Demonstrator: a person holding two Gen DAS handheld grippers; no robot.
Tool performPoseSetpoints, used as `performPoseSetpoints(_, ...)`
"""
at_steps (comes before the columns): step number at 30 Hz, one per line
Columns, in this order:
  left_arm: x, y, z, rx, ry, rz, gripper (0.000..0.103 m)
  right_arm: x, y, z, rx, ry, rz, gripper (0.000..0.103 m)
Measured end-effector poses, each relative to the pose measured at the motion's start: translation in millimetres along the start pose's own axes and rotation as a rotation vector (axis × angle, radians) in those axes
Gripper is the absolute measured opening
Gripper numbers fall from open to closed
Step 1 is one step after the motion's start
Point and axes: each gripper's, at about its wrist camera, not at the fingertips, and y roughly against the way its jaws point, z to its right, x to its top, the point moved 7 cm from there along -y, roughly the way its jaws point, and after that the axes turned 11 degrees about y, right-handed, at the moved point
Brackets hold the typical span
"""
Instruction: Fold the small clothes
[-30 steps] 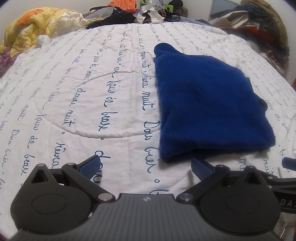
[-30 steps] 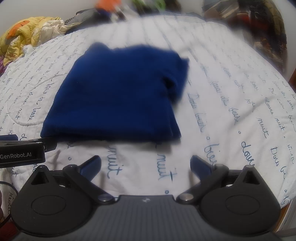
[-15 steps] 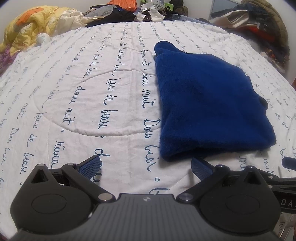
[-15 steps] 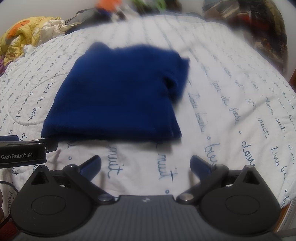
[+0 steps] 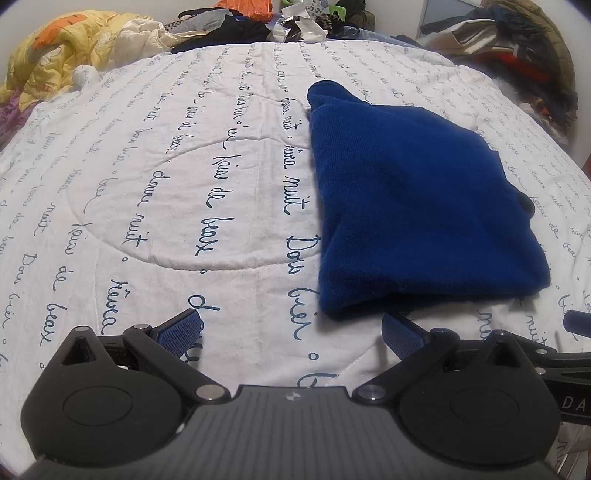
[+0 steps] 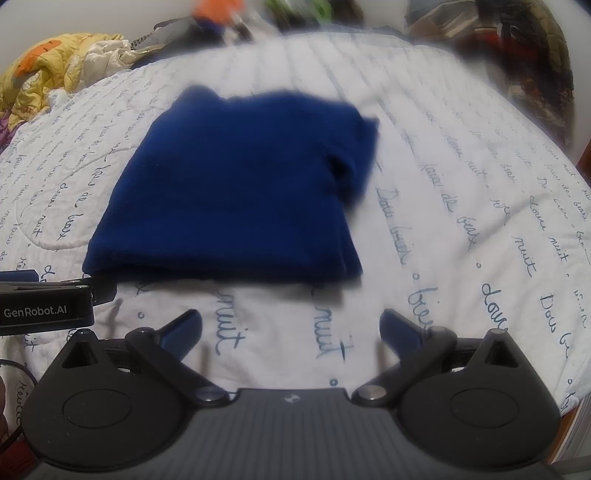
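A dark blue garment (image 5: 413,206) lies folded into a rough rectangle on the white quilt (image 5: 184,184) with blue handwriting. In the left wrist view it sits right of centre; my left gripper (image 5: 291,330) is open just short of its near left corner, holding nothing. The right wrist view shows the same blue garment (image 6: 240,199) at centre, blurred. My right gripper (image 6: 290,326) is open a little in front of the near edge, with only quilt between its fingers. The left gripper's body (image 6: 44,306) shows at that view's left edge.
A yellow and orange blanket (image 5: 70,62) is heaped at the far left. Mixed clothes (image 5: 258,22) pile along the far edge of the bed, and more dark clothing (image 5: 517,48) is stacked at the far right. The bed's right edge (image 6: 576,398) falls away.
The left wrist view has tilted slightly, so the garment sits a little lower in it. Both grippers stay open and the garment has not moved.
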Motion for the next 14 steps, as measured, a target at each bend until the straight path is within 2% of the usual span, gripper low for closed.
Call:
performPoseSetpoints(10, 0.3, 0.0, 1.2, 0.000, 0.000, 0.005, 0.103, -0.6, -0.4, -2.1, 0.006, 0.003, -0.002, 0.103)
performPoseSetpoints(14, 2.1, 2.8, 4.1, 0.001, -0.023, 0.031, 0.103, -0.3, -0.5, -2.3, 0.008, 0.001, -0.002, 0.103)
